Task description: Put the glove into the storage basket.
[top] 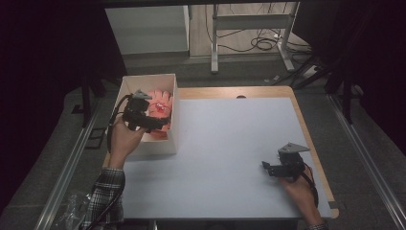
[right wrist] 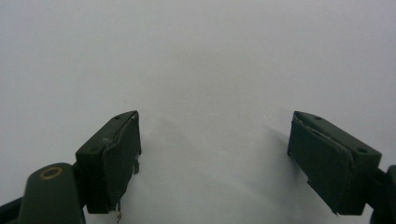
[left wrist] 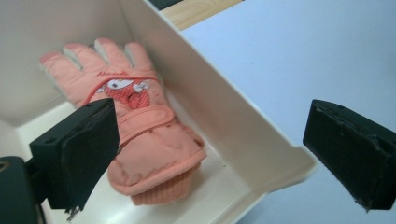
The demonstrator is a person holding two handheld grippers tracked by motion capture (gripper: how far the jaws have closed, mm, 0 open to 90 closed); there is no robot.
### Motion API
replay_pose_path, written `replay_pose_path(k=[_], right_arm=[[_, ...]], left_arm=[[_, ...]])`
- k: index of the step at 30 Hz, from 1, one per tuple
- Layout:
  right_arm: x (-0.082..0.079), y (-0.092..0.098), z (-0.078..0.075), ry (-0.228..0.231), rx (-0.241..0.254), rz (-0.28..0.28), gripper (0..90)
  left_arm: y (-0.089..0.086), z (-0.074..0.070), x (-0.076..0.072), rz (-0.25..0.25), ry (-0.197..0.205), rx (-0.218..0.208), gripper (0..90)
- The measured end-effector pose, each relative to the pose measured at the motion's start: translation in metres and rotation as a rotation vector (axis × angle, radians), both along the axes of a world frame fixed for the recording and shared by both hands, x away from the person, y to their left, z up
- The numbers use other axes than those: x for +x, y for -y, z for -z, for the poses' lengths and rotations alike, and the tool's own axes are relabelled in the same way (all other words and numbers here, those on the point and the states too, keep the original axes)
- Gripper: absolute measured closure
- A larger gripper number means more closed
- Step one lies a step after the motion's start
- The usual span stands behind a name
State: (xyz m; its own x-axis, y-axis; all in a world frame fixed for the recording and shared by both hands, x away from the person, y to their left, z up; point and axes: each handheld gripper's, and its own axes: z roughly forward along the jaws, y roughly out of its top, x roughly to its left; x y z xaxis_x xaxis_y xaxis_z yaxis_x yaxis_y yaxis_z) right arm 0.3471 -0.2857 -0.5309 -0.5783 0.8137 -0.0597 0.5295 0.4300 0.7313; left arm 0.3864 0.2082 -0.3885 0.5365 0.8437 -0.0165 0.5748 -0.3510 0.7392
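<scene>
Orange glove (left wrist: 140, 135) lying flat inside white box (left wrist: 219, 116) at table's left edge, cuff toward camera; left gripper (left wrist: 210, 154) hovering over box, jaws wide, straddling box wall, gripping nothing

Step judged: either reach for glove or release just done, cannot tell which

If reaching: shift inward past wall, descend, close on cuff

Right gripper (right wrist: 215, 158) idle above bare white table (right wrist: 196, 56), jaws wide, empty

High view gives box position and both hands; left gripper view adds glove's face pattern, strap

The glove (top: 160, 108) is partly covered by the left gripper (top: 160, 125) in the high view. Its printed lettering is too blurred to be read.
</scene>
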Motion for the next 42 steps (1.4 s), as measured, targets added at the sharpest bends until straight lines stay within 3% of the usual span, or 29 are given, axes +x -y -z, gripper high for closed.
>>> replay_pose_path(k=[8, 18, 34, 42], right_arm=[[0.000, 0.000, 0.000, 0.000, 0.000, 0.000, 17.4], [0.000, 0.000, 0.000, 0.001, 0.000, 0.000, 17.5], [0.000, 0.000, 0.000, -0.001, -0.001, 0.000, 17.5], [0.000, 0.000, 0.000, 0.002, -0.002, -0.002, 17.5]], left_arm=[[0.020, -0.004, -0.005, 0.050, 0.023, -0.013, 3.6], [0.059, -0.001, -0.009, 0.147, 0.036, -0.024, 2.7], [0.113, 0.016, -0.015, 0.263, 0.043, -0.051, 2.5], [0.130, 0.036, -0.020, 0.301, 0.034, -0.070, 2.5]])
